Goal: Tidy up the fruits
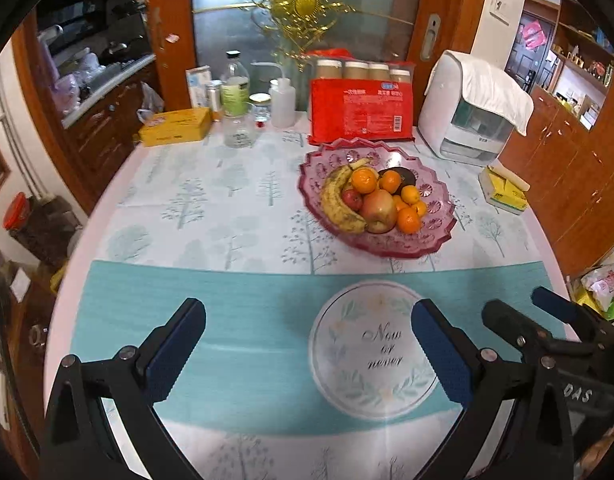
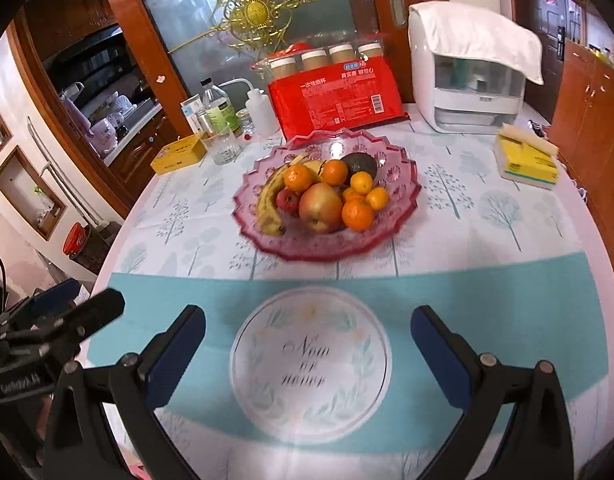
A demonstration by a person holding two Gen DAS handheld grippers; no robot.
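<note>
A pink glass fruit dish (image 1: 435, 236) (image 2: 399, 196) stands mid-table. In it lie a banana (image 1: 337, 204) (image 2: 269, 204), an apple (image 1: 380, 210) (image 2: 320, 207), a small red fruit (image 1: 352, 199) (image 2: 287, 199), a dark avocado (image 1: 403, 176) (image 2: 361, 165) and several oranges (image 1: 364, 180) (image 2: 357, 214). My left gripper (image 1: 309, 320) hovers open and empty over the teal mat, well short of the dish. My right gripper (image 2: 307, 324) is also open and empty above the mat's round emblem (image 2: 309, 364). Each gripper shows at the edge of the other's view.
Behind the dish stand a red pack of paper cups (image 1: 359, 114), a white appliance under a cloth (image 1: 473, 108), bottles (image 1: 235, 88), a drinking glass (image 1: 238, 130) and a yellow box (image 1: 175, 126). A yellow tissue pack (image 1: 503, 190) lies at the right edge. Wooden cabinets flank the round table.
</note>
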